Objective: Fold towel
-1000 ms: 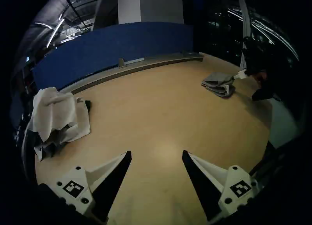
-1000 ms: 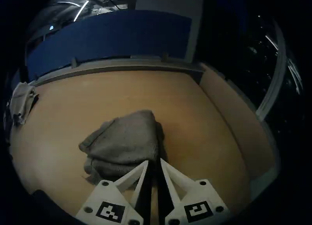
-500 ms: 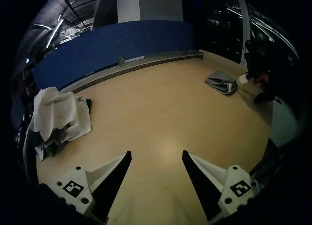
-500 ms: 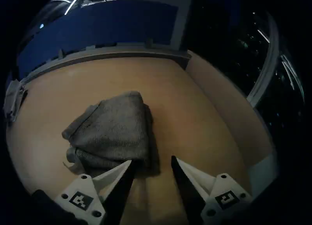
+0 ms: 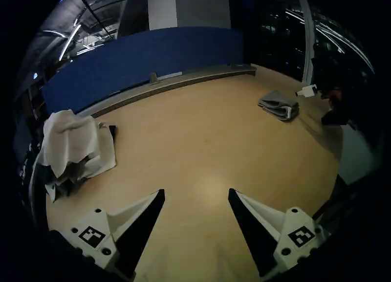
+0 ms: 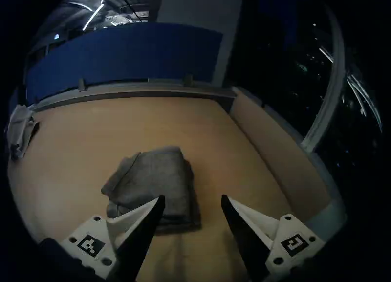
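Currently left tongs (image 5: 195,190) and right tongs (image 6: 192,198) stand spread, empty. Grey towel (image 6: 154,184), just beyond right tongs, likely handles soft and limp; pinch 1 folded edge.

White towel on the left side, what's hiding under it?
A dark crumpled thing pokes out beneath the white towel at its lower edge, on the wooden table. Most of it is covered, so I cannot tell what it is.

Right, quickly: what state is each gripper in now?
Left gripper: open, holding nothing.
Right gripper: open, holding nothing; the towel lies loose on the table.
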Demonstrator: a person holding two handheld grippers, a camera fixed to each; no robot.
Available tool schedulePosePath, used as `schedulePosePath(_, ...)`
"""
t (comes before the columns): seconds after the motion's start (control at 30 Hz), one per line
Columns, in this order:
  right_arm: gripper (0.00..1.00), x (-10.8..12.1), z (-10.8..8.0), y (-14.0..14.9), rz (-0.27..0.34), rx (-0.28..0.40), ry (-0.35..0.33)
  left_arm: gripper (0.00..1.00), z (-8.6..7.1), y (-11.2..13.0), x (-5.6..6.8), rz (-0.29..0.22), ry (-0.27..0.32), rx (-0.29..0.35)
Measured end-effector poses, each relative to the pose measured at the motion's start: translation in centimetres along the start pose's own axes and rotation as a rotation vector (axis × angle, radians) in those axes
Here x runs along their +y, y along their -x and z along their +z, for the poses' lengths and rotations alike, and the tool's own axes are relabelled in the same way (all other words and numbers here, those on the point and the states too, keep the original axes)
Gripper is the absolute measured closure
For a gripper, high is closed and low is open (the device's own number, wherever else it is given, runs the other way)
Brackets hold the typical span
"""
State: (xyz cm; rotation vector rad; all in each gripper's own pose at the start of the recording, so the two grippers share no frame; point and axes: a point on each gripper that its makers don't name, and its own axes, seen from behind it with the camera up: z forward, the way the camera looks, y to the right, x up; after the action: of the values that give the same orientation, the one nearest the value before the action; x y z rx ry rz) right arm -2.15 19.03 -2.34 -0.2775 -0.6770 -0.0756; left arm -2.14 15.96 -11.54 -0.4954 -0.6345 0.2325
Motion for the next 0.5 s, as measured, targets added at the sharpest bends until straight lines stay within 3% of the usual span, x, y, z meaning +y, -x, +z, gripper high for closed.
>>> schedulePosePath(0.27,0.11,-4.4,0.6,-1.1,0.018,0.026,-0.134,0.03,0.0,0.1,-0.1,0.002,-0.002,-0.003)
schedulePosePath(0.5,0.11,-7.4,1.6,-0.1,-0.034,0.011,-0.199,0.03,-0.2,0.5,-0.4,0.004,-0.008,-0.011)
